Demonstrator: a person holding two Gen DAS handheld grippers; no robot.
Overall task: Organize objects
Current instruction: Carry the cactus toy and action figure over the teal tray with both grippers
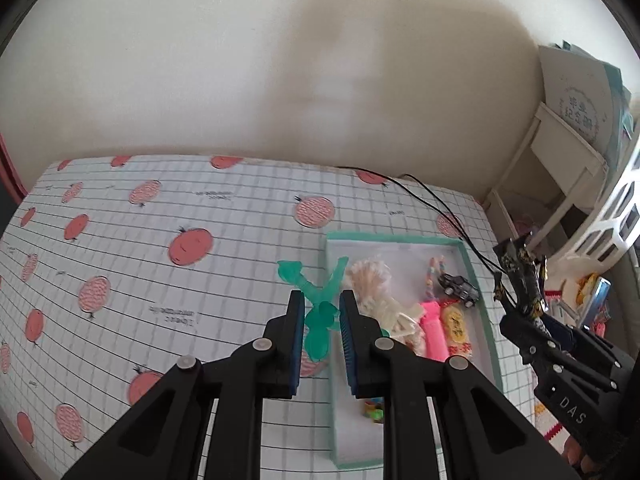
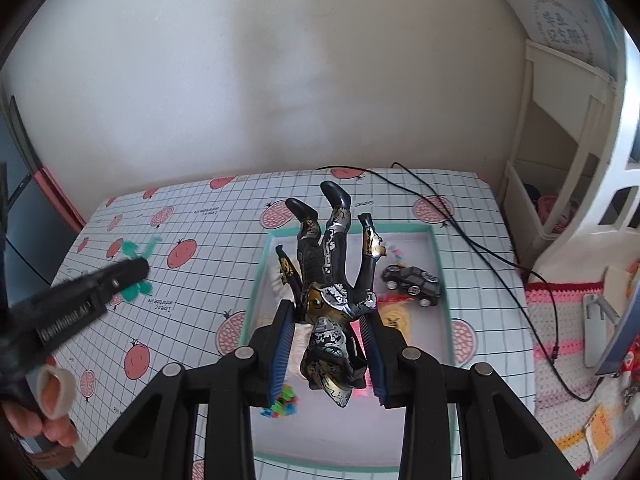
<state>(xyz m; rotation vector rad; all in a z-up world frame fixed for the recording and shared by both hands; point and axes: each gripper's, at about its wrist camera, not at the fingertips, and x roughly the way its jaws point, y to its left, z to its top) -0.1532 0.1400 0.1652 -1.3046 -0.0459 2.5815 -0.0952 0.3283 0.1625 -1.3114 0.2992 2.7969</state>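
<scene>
Straddling the green figure [image 1: 318, 320] at the tray's [image 1: 490, 320] left rim, the left gripper [image 1: 320, 312] has spread jaws, seemingly not yet pinching; the right gripper [image 2: 328, 344] pinches the armoured figure [image 2: 332, 288] head-down over the tray for dropping in

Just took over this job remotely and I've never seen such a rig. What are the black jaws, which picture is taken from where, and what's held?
No robot arm: a person holds two handheld grippers, each with a fisheye camera looking along its jaws. In the left wrist view, the left gripper is open around a green toy on the patterned cloth, beside the tray. In the right wrist view, the right gripper grips an action figure, legs pointing away, above that tray, which holds a toy car and small toys.
</scene>
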